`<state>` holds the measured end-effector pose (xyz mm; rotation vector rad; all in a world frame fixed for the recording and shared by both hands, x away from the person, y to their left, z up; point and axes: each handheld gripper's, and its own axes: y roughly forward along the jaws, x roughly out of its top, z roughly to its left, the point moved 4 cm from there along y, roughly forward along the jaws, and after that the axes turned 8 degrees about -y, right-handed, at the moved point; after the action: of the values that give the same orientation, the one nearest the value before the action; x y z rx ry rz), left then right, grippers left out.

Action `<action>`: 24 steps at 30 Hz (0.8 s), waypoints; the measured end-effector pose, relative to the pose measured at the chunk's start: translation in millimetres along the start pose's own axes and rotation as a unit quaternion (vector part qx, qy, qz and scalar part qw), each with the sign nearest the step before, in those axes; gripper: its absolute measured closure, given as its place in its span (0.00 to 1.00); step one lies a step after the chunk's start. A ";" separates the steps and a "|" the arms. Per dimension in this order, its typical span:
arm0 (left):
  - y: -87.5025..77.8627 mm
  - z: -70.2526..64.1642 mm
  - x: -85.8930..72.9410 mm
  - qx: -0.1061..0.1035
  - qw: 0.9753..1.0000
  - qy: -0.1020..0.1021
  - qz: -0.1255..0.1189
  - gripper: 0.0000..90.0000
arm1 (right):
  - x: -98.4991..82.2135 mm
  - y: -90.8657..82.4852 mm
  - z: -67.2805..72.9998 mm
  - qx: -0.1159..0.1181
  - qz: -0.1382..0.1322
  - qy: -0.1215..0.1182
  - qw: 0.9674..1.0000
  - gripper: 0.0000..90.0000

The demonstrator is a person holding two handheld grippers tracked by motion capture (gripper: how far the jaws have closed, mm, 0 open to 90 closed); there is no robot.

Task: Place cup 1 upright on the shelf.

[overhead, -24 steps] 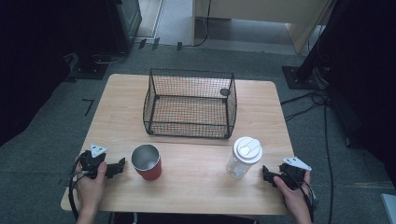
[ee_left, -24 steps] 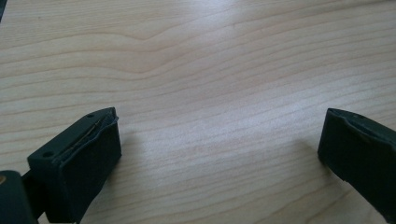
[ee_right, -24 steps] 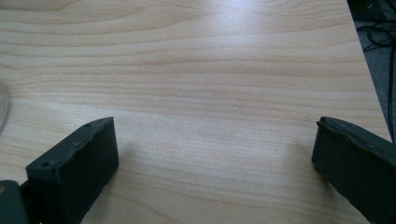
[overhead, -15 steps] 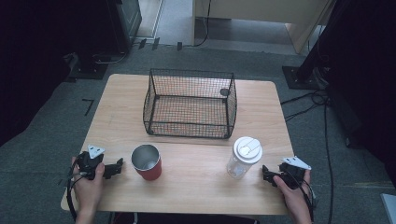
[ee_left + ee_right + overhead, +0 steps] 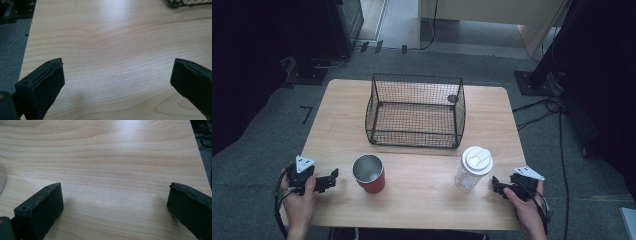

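Plainly, layout: the wire basket [image 5: 414, 111] stands at the far middle of the bench [image 5: 422, 200], its open top facing up, likely to take things.
Cup: the red cup [image 5: 369, 173] stands upright on the near left, beside the left tongs [image 5: 329, 180], within easy reach.
Bottle: the clear bottle [image 5: 473, 168], white lid on, stands upright near the right tongs [image 5: 495, 186].
Tongs: both pairs rest low with jaws wide apart, holding nothing, over bare wood.
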<state>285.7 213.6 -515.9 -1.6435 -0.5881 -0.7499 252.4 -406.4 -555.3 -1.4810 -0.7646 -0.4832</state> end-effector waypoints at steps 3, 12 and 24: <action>-10.8 -3.3 6.5 -0.011 1.000 0.001 -0.014 0.00 | 1.5 1.4 0.8 0.001 0.000 0.000 1.000 0.00; -25.3 -12.3 16.7 -0.038 0.999 -0.001 -0.033 0.00 | 1.9 1.8 1.1 0.000 0.000 0.000 1.000 0.00; -47.9 -35.9 28.0 -0.073 0.995 0.002 -0.073 0.00 | 1.9 1.8 1.1 0.000 0.000 0.000 1.000 0.00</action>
<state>263.8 187.3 -459.4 -1.7468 -0.6698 -0.9211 254.8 -404.9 -555.2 -1.4808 -0.7640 -0.4829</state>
